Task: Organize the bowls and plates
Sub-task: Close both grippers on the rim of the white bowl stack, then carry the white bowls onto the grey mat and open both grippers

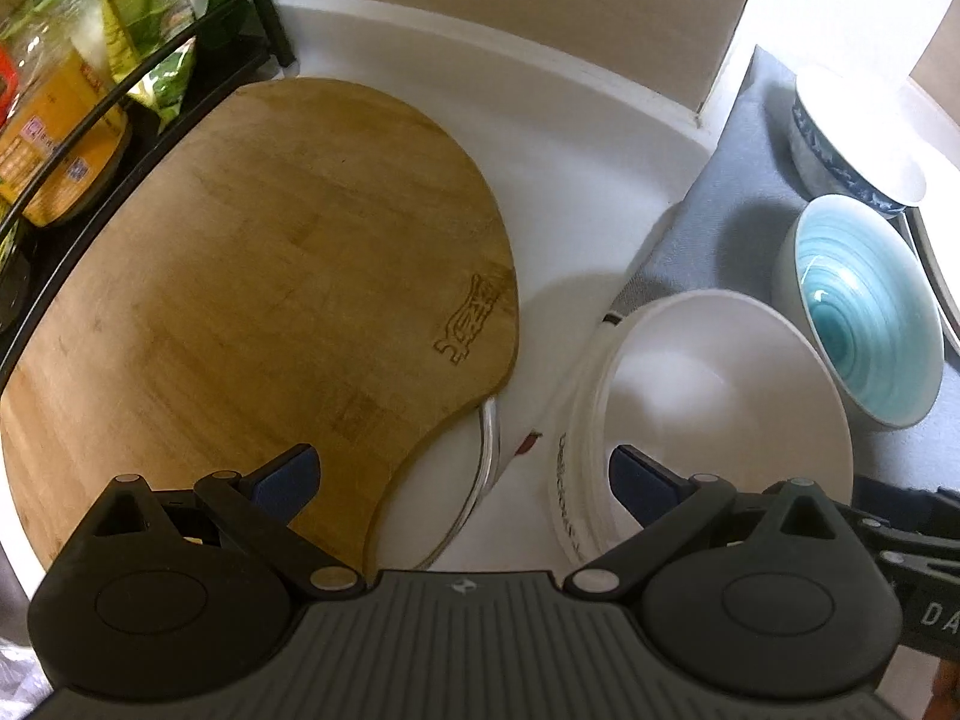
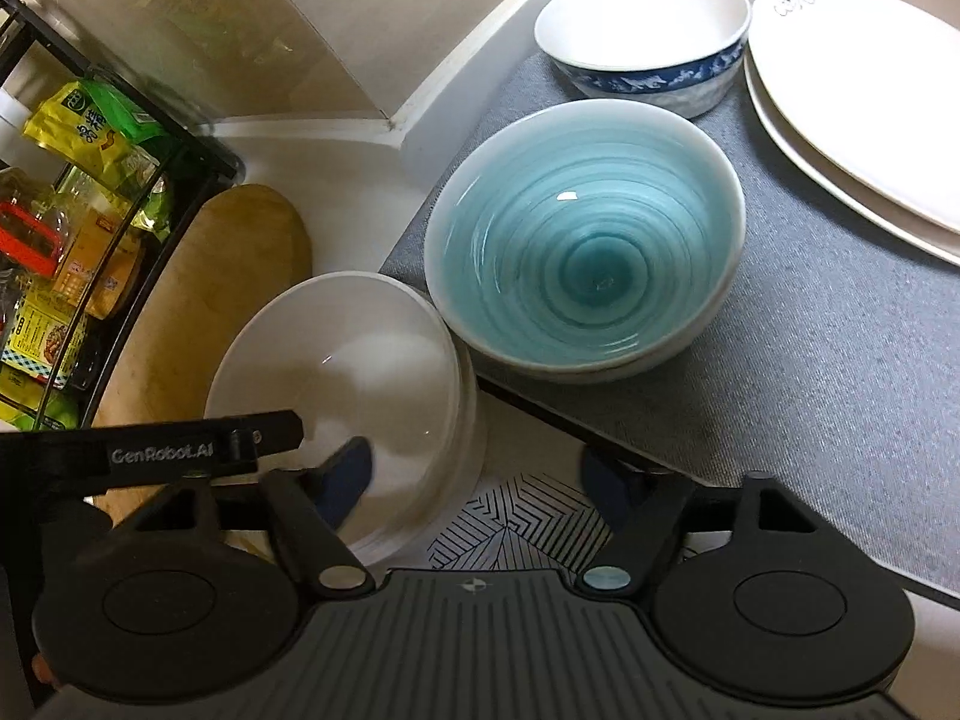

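1. "GenRobot.AI" in pale letters runs along the black arm of the left gripper (image 2: 180,450), which pokes in just left of the right gripper's fingers.
2. "DA" is all I can catch on a black bar (image 1: 930,615) at the far right of the left gripper's body, cut off by the frame edge.
3. A white container (image 1: 570,492) just ahead of the left gripper, between its fingers, has grey lettering down its side, too warped to read.
4. The cutting board (image 1: 270,276) ahead-left has a burned-in logo, not legible.
5. Snack bags (image 2: 90,126) on the rack far left of the right gripper show Chinese characters; can't make them out.
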Available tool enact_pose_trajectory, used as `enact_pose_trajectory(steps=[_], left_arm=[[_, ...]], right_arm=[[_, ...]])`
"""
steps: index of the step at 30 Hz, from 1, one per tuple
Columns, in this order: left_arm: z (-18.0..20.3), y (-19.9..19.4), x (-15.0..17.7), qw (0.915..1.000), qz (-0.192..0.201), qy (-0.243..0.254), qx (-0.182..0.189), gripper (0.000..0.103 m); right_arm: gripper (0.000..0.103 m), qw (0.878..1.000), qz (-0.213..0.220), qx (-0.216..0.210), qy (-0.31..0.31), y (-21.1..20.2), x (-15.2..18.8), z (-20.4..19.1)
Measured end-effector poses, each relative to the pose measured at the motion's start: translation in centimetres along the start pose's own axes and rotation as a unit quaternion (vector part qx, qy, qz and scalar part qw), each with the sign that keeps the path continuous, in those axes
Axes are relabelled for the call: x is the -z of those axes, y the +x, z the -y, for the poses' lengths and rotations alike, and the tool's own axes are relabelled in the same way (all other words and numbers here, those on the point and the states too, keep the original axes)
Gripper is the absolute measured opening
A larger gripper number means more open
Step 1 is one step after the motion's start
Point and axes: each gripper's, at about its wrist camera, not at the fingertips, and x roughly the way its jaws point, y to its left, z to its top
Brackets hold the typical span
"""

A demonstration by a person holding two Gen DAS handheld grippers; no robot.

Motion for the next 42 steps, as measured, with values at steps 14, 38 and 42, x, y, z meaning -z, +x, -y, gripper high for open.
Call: enact_pose_trajectory(steps=[14, 38, 42], left_arm=[[1.9, -0.9, -0.3, 0.9974, 0.012, 0.044, 0.056, 0.01], [15.2, -4.6, 5.4, 0.9711, -0.006, 0.195, 0.137, 0.011], [18.7, -4.3, 5.5, 0.9615, -0.007, 0.229, 0.151, 0.011]], right_arm=[[0.021, 0.999, -0.009, -0.018, -0.043, -0.5, -0.1, -0.9], [0.019, 0.998, 0.019, 0.041, 0.042, -10.1, 5.0, 8.5], [0.019, 0.995, 0.035, 0.059, 0.076, -11.8, 5.9, 11.2]])
